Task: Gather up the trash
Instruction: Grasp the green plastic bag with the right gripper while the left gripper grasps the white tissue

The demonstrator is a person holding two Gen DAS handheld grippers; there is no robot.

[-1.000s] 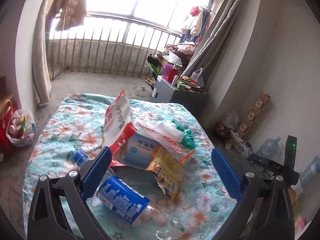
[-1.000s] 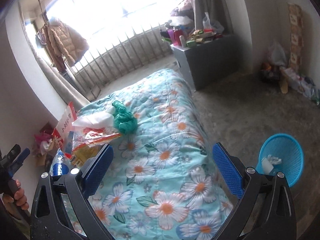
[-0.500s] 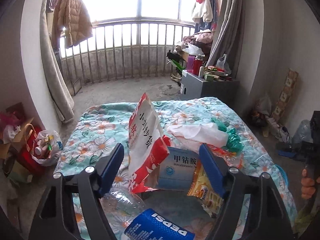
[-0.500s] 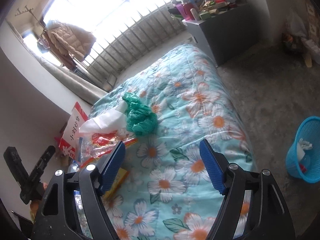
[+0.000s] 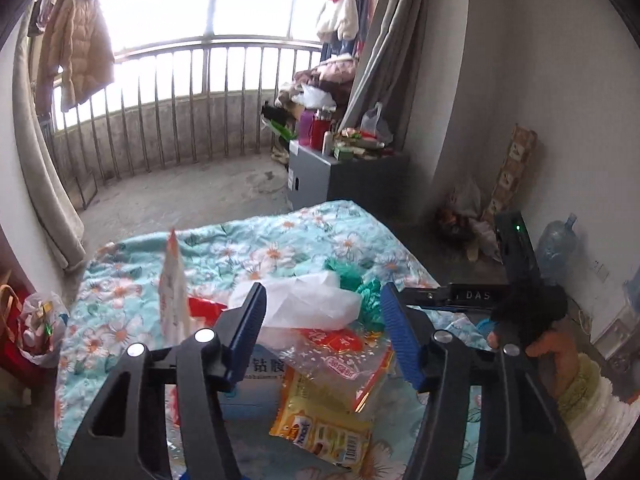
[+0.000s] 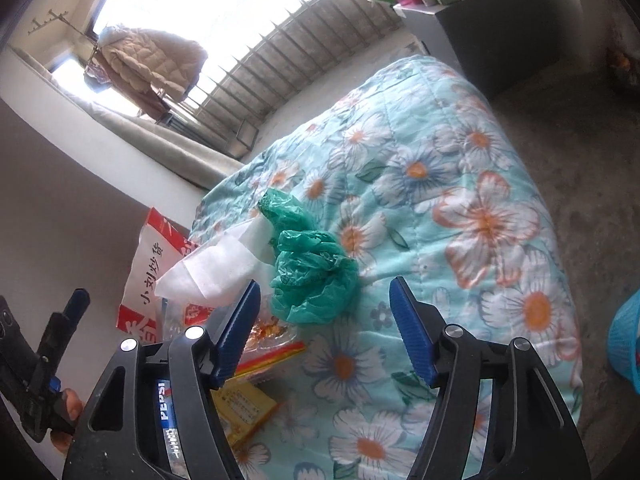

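Observation:
Trash lies in a pile on a floral quilt (image 5: 280,248): a white plastic bag (image 5: 304,304), a crumpled green bag (image 6: 312,276), a red-and-white snack bag (image 6: 150,272), a clear red-printed wrapper (image 5: 344,364), a yellow packet (image 5: 320,428), a blue-white box (image 5: 264,368) and a Pepsi bottle (image 6: 166,404). My left gripper (image 5: 324,336) is open and empty, over the white bag and wrappers. My right gripper (image 6: 324,320) is open and empty, its fingers either side of the green bag, just short of it.
A blue basket (image 6: 624,344) stands on the floor right of the bed. A grey cabinet (image 5: 340,176) with clutter stands beyond the bed. A bag of rubbish (image 5: 38,328) sits on the floor at the left. A water jug (image 5: 556,240) stands by the right wall.
Both grippers have narrowed from wide open and moved in over the pile. The left swung from the Pepsi bottle toward the white bag; the right closed in on the green bag.

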